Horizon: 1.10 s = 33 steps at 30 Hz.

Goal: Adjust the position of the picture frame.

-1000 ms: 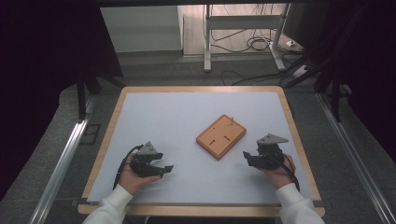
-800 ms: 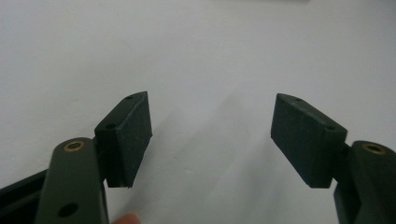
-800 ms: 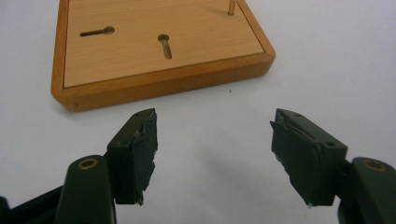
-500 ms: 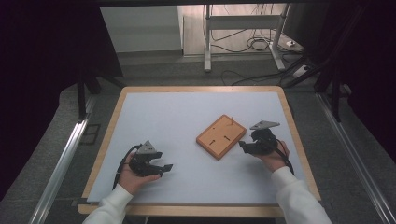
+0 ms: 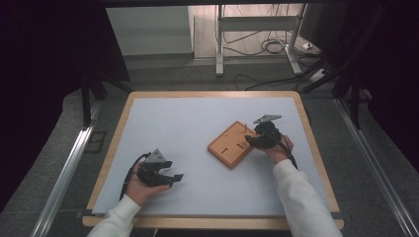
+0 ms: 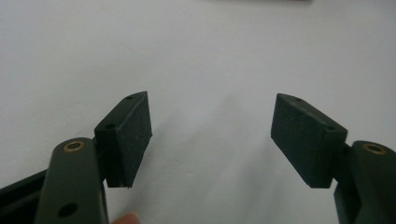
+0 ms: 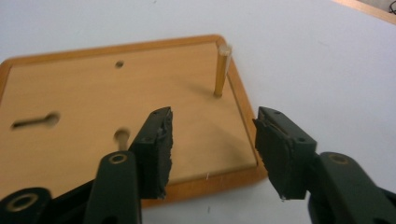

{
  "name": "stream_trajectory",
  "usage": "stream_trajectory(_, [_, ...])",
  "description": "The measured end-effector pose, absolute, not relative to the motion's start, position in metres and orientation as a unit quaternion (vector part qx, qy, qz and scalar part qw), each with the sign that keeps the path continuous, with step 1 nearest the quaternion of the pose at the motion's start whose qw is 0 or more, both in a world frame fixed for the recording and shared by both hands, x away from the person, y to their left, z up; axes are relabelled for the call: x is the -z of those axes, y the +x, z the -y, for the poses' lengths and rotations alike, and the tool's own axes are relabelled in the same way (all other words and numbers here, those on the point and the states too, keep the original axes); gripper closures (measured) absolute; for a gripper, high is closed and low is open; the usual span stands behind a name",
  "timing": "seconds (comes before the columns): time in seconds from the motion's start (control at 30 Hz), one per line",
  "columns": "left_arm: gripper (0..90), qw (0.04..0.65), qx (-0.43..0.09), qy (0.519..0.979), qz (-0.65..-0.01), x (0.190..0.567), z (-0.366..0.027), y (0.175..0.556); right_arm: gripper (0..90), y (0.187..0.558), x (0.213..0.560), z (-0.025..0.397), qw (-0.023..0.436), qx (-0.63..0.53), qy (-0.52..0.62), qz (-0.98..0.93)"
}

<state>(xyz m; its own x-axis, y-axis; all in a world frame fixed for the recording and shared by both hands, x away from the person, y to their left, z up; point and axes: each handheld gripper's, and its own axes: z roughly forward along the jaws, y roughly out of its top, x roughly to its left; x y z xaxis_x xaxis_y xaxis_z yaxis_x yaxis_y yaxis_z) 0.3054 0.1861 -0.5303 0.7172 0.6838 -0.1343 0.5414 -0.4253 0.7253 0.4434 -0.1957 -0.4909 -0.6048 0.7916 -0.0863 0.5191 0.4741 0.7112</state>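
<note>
Risk: right gripper [image 7: 212,144], jaws wide over the board [image 7: 93,116] corner, could snap the peg [image 7: 222,70] sideways.

Right gripper [image 7: 212,140] hangs agape over the wooden board [image 7: 93,107] corner — upright dowel [image 7: 222,70] beyond (untouched).

Even, soft light brightens the table [image 5: 197,123]; surroundings beyond it fall dark. Beside the peg [image 7: 222,70], faint shadow; close-up jaws look slightly blurred.
</note>
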Motion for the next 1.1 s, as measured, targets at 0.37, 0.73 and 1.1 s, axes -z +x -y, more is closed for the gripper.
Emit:
stream_trajectory(0.37, [28.7,0.395,-0.086,0.839,-0.363,0.531,-0.185,0.305,60.8,0.469,0.498,0.177,0.207,-0.322,0.402,-0.832])
stream_trajectory(0.73, [28.8,0.393,-0.084,0.843,-0.358,0.531,-0.184,0.306,83.1,0.478,0.504,0.177,0.192,-0.337,0.413,-0.824])
stream_trajectory(1.1, [28.8,0.393,-0.083,0.842,-0.361,0.532,-0.186,0.307,84.5,0.476,0.501,0.184,0.167,-0.361,0.415,-0.818])
